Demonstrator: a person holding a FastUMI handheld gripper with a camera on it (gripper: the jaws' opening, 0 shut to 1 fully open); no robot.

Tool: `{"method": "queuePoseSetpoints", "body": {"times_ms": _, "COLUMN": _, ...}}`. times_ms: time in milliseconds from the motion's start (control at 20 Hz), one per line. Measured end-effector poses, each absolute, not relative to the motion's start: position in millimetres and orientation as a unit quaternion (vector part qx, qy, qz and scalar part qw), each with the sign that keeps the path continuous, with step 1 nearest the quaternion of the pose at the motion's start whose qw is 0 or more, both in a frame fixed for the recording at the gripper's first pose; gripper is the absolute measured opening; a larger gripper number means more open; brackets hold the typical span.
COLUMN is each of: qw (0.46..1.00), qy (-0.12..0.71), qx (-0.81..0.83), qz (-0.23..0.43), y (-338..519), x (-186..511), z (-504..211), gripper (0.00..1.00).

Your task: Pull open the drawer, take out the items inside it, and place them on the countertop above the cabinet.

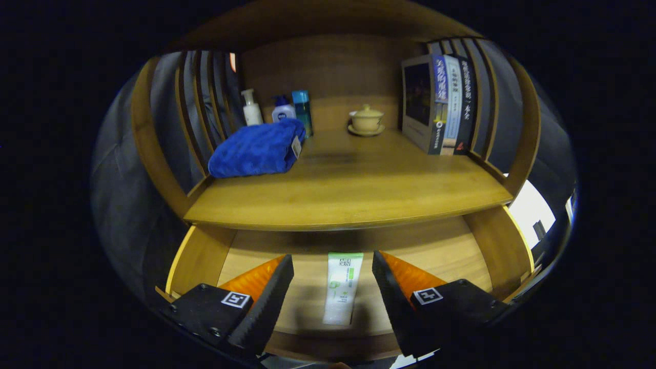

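Note:
The wooden drawer stands pulled out below the countertop. A white and green tube lies flat on the drawer's floor, lengthwise, its cap end toward me. My gripper hovers above the drawer with its fingers wide apart. The tube lies in the gap between them and lower down, touching neither finger. The gripper is open and holds nothing.
On the countertop a folded blue towel lies at the left. Three bottles stand behind it. A lidded tea cup on a saucer sits at the back, and upright books at the right. Slatted side walls flank the shelf.

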State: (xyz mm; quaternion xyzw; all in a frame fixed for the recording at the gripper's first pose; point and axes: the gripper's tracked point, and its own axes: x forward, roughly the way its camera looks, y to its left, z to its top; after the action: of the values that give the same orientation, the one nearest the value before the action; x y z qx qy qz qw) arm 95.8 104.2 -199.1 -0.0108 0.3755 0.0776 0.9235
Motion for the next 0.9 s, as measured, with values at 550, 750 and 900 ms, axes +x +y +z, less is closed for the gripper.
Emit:
{"method": "queuePoseSetpoints", "body": {"times_ms": 550, "qw": 0.855, "qy": 0.517, "qx": -0.023, "qz": 0.043, "y": 103, "x": 103, "z": -264, "gripper": 0.99}}
{"method": "queuePoseSetpoints", "body": {"times_ms": 750, "qw": 0.830, "qy": 0.558, "qx": -0.008, "qz": 0.029, "y": 99, "x": 93, "z": -283, "gripper": 0.95}}
{"method": "queuePoseSetpoints", "body": {"times_ms": 900, "qw": 0.820, "qy": 0.573, "qx": -0.002, "qz": 0.016, "y": 91, "x": 90, "z": -291, "gripper": 0.83}}
